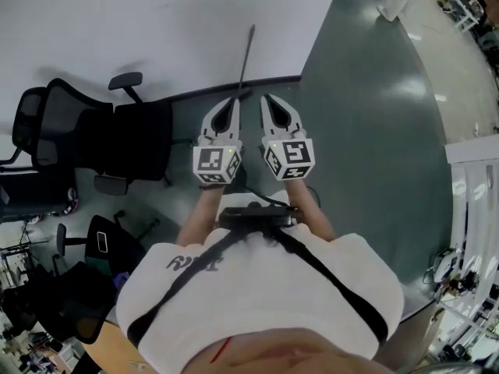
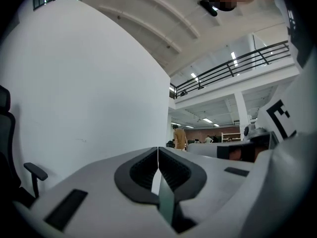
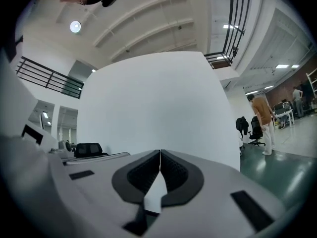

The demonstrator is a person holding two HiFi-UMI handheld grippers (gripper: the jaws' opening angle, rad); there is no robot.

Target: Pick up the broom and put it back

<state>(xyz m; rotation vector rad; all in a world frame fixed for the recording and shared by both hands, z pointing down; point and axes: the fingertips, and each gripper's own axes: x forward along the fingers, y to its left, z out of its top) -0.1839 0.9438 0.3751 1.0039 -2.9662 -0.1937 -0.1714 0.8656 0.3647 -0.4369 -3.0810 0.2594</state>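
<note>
Ahead, the broom (image 1: 245,59) leans beyond both jaws.

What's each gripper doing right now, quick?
Left gripper: closed, holding nothing.
Right gripper: closed, holding nothing.

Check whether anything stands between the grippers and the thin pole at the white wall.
Nothing visible does. The thin pole stands just beyond the left gripper and right gripper; its lower end is hidden.

Glossy green floor (image 1: 374,146) at right; matt white wall (image 1: 117,22) upper left; matt white plastic left gripper (image 1: 234,101), ribbed black pads (image 2: 143,170).
</note>
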